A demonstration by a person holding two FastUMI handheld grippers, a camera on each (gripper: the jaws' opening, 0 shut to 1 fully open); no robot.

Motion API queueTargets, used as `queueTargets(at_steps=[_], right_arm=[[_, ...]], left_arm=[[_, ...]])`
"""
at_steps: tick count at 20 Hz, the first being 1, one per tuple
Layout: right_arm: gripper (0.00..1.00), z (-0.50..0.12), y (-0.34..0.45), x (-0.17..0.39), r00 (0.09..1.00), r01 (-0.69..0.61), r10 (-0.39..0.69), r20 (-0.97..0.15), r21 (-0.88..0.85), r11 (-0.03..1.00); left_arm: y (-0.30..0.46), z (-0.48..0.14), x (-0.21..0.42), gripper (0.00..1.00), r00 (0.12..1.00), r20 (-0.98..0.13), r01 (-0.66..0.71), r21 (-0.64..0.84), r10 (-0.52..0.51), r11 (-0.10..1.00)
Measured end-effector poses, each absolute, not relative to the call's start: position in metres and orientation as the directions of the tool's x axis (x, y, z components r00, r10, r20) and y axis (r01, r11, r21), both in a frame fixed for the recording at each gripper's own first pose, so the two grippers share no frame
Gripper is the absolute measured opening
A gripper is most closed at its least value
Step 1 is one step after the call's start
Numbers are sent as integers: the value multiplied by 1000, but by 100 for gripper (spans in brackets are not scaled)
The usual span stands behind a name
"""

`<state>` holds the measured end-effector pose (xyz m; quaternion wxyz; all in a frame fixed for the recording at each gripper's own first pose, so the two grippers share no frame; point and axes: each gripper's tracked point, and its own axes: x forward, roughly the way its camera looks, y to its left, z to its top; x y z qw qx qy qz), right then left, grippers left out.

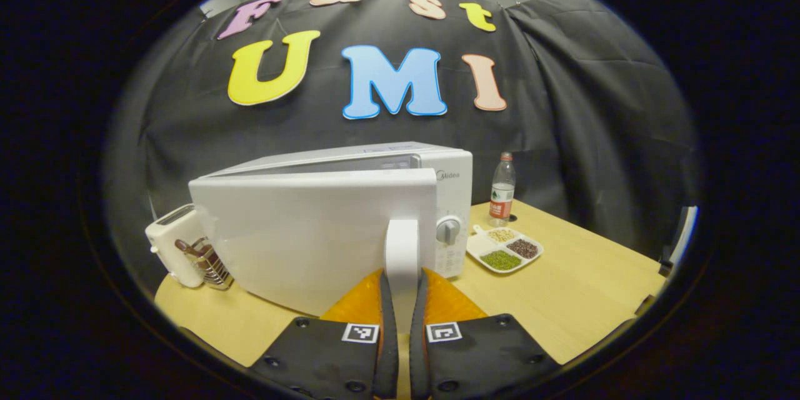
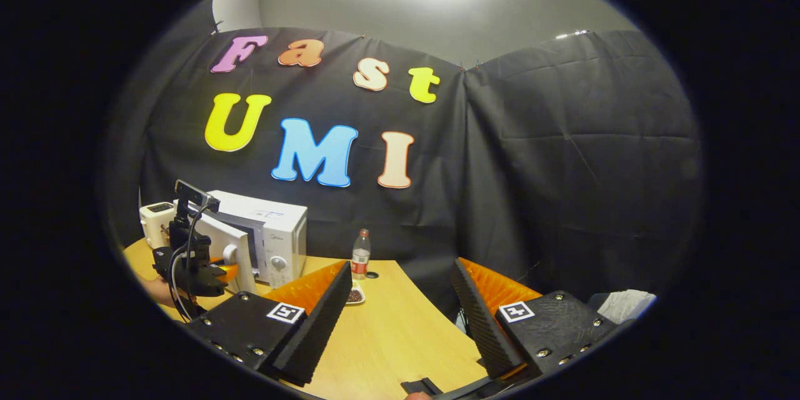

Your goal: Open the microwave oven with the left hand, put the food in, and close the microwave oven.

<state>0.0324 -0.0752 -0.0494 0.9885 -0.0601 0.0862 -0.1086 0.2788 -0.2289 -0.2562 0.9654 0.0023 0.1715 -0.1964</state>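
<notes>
The boxy white microwave oven [image 1: 350, 200] stood on the pale wooden table [image 1: 581, 287], its smooth door [image 1: 300, 237] swung partly open. The left gripper [image 1: 403, 300] had its jaws closed tight on the door's upright white handle [image 1: 401, 250]. The right gripper [image 2: 400, 300] hung above the table, jaws wide apart and empty.

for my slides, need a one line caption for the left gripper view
Left hand-held gripper shut on the microwave door handle, door partly open, sectioned food tray waiting on the table.

Glossy white plastic microwave [image 1: 325, 225] on a smooth pale wood table [image 1: 581, 287], beside a clear plastic bottle [image 1: 502, 189].
</notes>
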Motion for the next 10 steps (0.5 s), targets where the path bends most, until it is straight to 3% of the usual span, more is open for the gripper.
queueTargets(at_steps=[4, 10], right_arm=[[97, -47, -65, 31, 982, 97, -112, -152, -99, 990], [97, -48, -40, 23, 989, -66, 60, -134, -40, 997]], left_arm=[[-200, -254, 249, 17, 878, -347, 329, -64, -330, 942], [-140, -253, 204, 13, 905, -374, 205, -31, -202, 978]])
